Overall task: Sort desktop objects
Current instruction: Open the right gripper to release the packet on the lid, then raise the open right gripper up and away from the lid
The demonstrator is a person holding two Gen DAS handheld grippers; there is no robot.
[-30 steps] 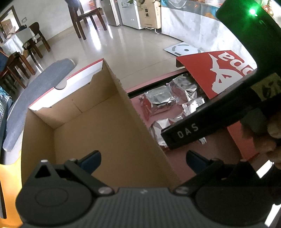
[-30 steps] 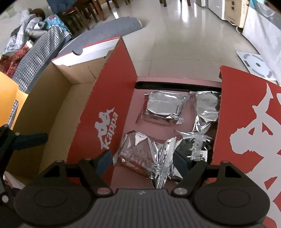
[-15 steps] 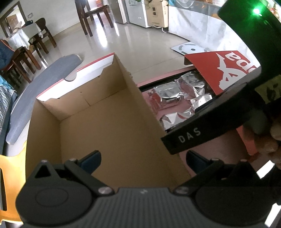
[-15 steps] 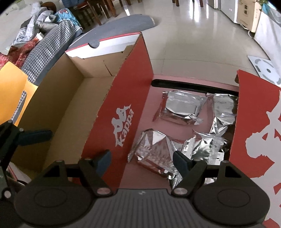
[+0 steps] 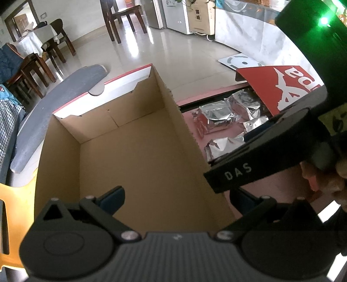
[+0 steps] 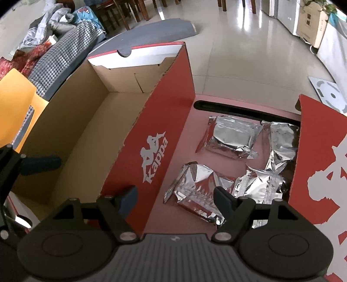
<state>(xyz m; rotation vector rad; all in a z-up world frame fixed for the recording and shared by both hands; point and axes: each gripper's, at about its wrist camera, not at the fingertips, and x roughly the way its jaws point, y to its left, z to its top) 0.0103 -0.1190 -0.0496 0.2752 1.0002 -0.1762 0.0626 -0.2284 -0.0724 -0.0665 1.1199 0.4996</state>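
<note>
An open cardboard box [image 5: 134, 151], red outside with a white logo [image 6: 156, 156], stands on a pink table [image 6: 184, 138] with nothing visible inside. Several silver foil packets [image 6: 234, 136] lie to its right, between it and a second red box piece [image 6: 321, 162]. My left gripper [image 5: 176, 198] is open, one finger inside the box and the other outside its right wall. My right gripper [image 6: 175, 198] is open above the nearest packet [image 6: 195, 186], its left finger beside the red wall. Nothing is held. The left gripper's finger [image 6: 39, 166] shows inside the box.
A grey padded board [image 5: 60, 102] lies behind the box. A yellow chair [image 6: 15, 108] and piled clothes [image 6: 54, 50] are at the left. Dining chairs [image 5: 121, 19] and a white floor scale [image 6: 329, 95] stand on the tiled floor. A black slot [image 6: 238, 108] runs along the table's far edge.
Both views have drifted a little, so the box and packets sit further right in the frames. Both grippers stay open; nothing was taken hold of or let go.
</note>
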